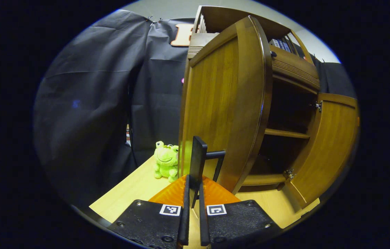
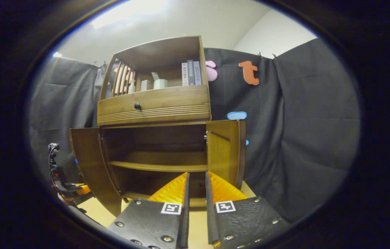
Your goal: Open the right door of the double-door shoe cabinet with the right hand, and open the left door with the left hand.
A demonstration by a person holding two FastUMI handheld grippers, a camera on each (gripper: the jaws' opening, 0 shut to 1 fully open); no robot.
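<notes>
Shoe cabinet is sitting dead centre in the right gripper view, spanning roughly 9 to 3 o'clock, on a light wooden floor. Both lower doors are standing open, exposing the inner shelf. Right door is hanging open at about 3 o'clock of the opening; left door is swung out at about 8 o'clock.

In the left gripper view the left door is filling the middle, swung wide, and the right door is showing at 3 o'clock.

A drawer with a dark knob is sitting above the opening; books are standing on the top shelf at 12 o'clock.

Left gripper is clamping the left door's black handle, both fingers pressing its near bar. It is also showing far off at 8 o'clock in the right gripper view.

Right gripper is showing fingers close together, narrow gap, holding nothing, pointing at the open cabinet.

Green frog plush is sitting on the floor just beside the left door, at 7 o'clock.
</notes>
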